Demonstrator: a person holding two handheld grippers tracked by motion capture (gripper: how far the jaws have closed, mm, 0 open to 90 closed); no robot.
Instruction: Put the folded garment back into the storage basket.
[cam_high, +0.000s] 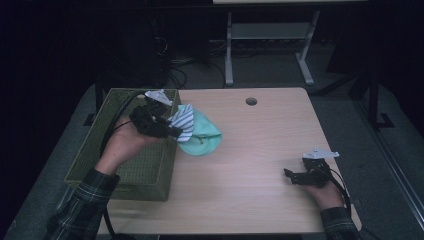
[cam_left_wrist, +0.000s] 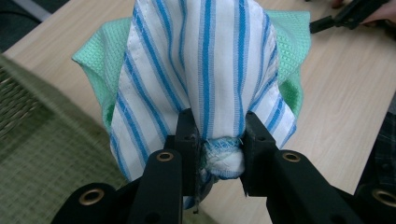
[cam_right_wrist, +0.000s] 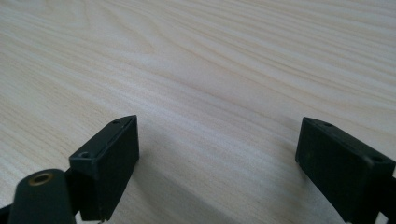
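Both forearms wear dark plaid flannel sleeves (cam_high: 82, 197), green-toned with pale lines. The left gripper (cam_left_wrist: 218, 140) has matte black block jaws with brass-ringed holes at about 7 and 5 o'clock. The right gripper (cam_right_wrist: 217, 163) looks the same. Each carries a pale grey three-cornered plate (cam_high: 161, 96) and, seemingly, a black cable (cam_high: 116, 117).

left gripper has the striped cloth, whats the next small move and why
Probably carry it a little further left over the green basket before letting go. The left gripper is clamped on the blue-striped cloth, which hangs by the basket's edge, above the green cloth on the table.
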